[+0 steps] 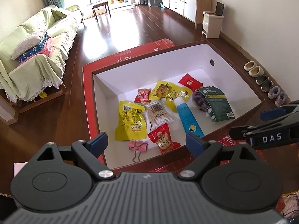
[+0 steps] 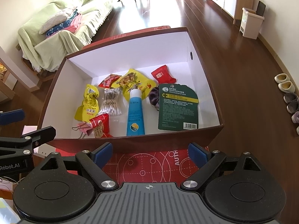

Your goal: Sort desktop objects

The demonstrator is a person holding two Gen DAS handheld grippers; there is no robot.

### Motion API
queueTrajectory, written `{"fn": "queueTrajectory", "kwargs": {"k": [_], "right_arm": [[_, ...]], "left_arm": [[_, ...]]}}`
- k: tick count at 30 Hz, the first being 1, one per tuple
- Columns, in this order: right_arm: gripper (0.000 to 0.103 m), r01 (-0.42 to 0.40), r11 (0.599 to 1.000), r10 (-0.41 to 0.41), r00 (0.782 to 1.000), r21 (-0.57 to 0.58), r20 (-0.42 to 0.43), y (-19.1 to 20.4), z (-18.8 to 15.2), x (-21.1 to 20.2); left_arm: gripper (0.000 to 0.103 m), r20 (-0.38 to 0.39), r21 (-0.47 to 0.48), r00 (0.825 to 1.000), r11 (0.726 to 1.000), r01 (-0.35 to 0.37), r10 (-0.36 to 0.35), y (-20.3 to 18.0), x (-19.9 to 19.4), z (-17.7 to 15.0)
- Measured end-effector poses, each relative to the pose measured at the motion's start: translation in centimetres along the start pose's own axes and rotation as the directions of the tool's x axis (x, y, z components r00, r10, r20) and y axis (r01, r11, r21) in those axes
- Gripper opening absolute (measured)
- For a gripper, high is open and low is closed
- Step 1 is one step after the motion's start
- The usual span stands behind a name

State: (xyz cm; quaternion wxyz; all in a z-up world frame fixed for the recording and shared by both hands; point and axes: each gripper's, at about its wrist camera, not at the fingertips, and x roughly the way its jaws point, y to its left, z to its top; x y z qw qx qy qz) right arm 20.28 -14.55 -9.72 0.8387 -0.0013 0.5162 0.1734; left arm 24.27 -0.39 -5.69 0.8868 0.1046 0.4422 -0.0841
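Fingers of the left gripper and right gripper are hanging apart, empty, above the box. Inside, the blue tube is lying flat: light, firm, slick; grip mid-body.

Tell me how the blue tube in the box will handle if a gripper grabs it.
The blue tube looks soft-walled, so it would probably dent under a squeeze. Its smooth, rounded body may slip or roll. Lying flat, it cannot tip.
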Motion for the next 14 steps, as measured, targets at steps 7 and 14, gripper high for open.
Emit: {"fn": "queueTrajectory", "kwargs": {"k": [7,14], "right_arm": [[0.091,-0.006,1.0,0.006,1.0,0.005,0.014,-0.4,0.0,-0.5],[0.091,-0.014,1.0,0.013,0.999,0.007,0.034,-1.0,-0.1,-1.6]], "left_arm": [[0.088,0.031,0.005,0.999,1.0,-0.007,0.007,-0.5,-0.7,0.3],[0.088,0.07,0.017,0.997,0.999,-0.031,0.03,-1.6,-2.0,0.8]]}}
